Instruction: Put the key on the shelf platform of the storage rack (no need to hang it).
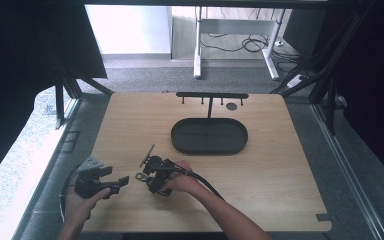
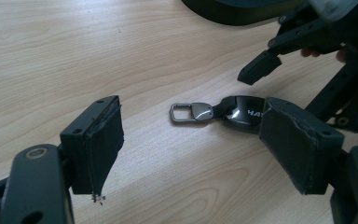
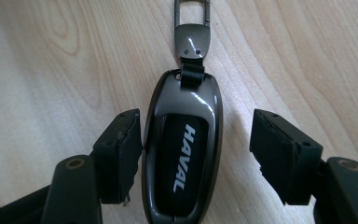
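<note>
A: Where's the key fob?
B: Flat on the table between the right gripper's spread jaws — lower end cut off.
A: Left gripper?
B: Jaws wide apart, empty — its pad hides part of the fob.

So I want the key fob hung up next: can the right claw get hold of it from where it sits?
Probably yes: the right claw stands open astride the key fob lying flat on the table, nothing between.
</note>
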A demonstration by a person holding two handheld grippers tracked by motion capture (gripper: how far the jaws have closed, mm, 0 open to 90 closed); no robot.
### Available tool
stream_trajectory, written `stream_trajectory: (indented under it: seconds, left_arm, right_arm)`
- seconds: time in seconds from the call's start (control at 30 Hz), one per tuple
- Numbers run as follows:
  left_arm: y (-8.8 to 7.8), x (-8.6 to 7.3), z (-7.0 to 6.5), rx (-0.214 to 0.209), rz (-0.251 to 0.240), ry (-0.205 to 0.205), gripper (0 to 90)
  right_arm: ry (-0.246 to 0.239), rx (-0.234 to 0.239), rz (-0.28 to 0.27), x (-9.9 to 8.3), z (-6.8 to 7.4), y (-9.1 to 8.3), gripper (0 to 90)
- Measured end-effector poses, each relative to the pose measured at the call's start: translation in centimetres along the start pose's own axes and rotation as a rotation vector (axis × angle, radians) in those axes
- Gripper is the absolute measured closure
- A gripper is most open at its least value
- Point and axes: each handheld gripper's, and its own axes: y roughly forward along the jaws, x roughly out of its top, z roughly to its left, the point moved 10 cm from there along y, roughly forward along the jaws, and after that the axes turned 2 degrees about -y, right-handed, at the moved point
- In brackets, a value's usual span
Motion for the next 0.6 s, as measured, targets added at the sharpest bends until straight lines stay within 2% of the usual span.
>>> stream_trajectory:
  seconds: [0.23,0.37,0.47,0.6]
  left_arm:
    - [0.0,0.0,0.2,0.002,-0.001,-0.004,21.8]
    - [0.0,0.0,0.1,0.002,0.000,-0.002,21.8]
    - [0.0,0.0,0.1,0.002,0.001,0.000,21.8]
    - [0.1,0.0,0.0,0.002,0.002,0.001,21.8]
  right_arm:
    - [0.003,-0.004,0.014,0.3,0.1,1.3,35.8]
    - [0.004,-0.016,0.017,0.5,0.1,1.3,39.8]
    - [-0.010,-0.021,0.019,0.5,0.1,1.2,47.4]
    - [-0.006,-0.023,0.029,0.4,0.1,1.1,48.5]
